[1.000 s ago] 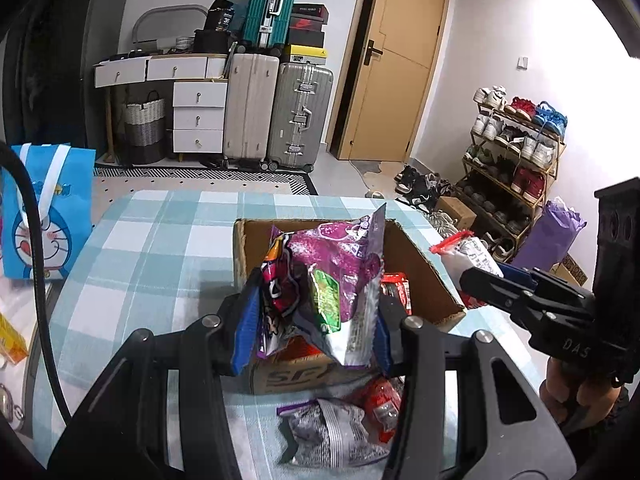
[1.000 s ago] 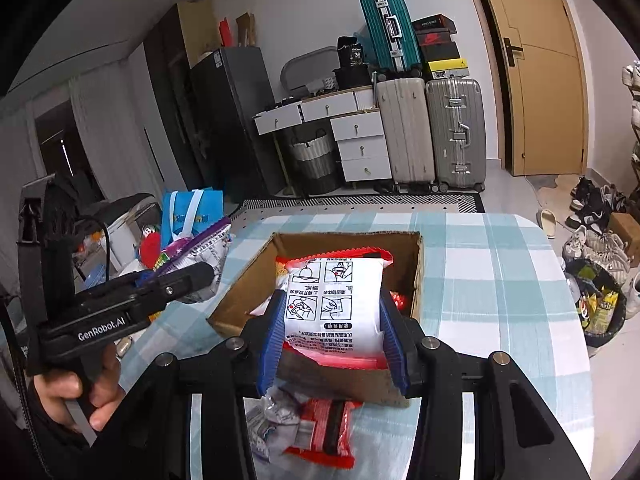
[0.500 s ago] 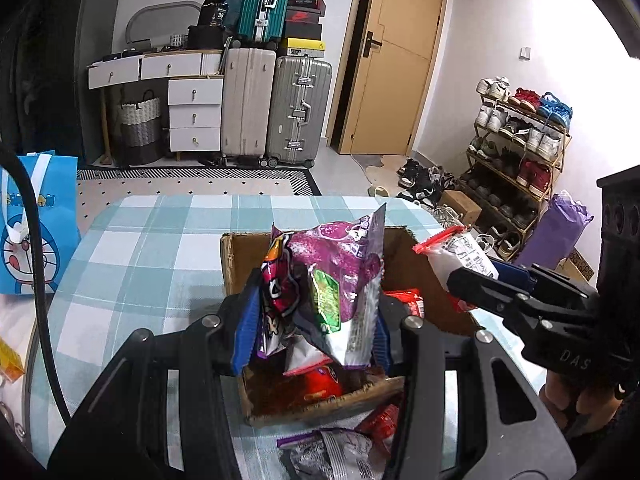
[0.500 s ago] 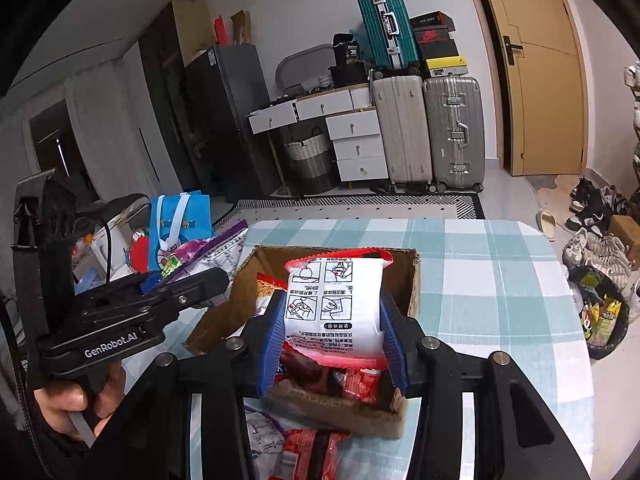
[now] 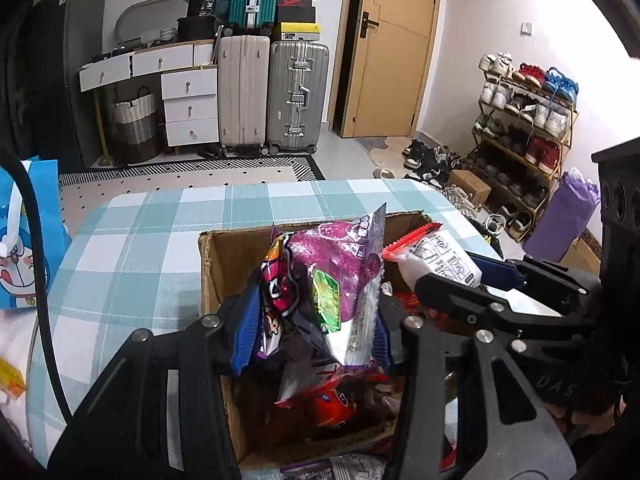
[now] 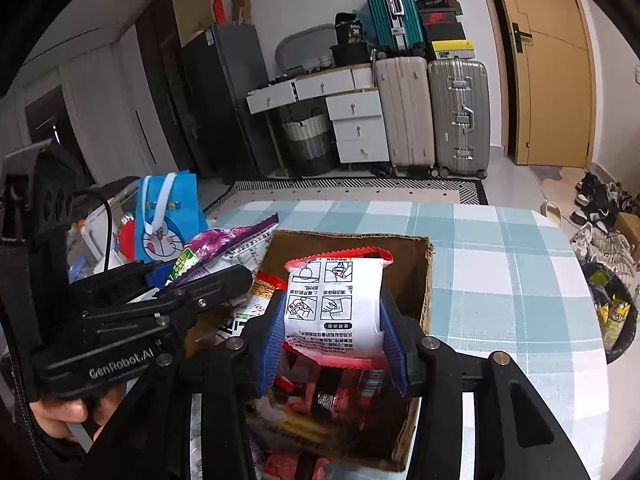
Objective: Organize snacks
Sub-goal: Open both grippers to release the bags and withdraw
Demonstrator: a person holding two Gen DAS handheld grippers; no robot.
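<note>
The cardboard box (image 5: 208,264) stands open at the top, but packets (image 6: 320,396) already crowd its floor, and the two grippers side by side over it, each with a snack pinched between its pads, fill most of the opening. The checked tablecloth (image 6: 500,264) lies bare behind the box and on its right. On its left the blue cartoon bag (image 6: 168,216) and clutter beside it block the way.
</note>
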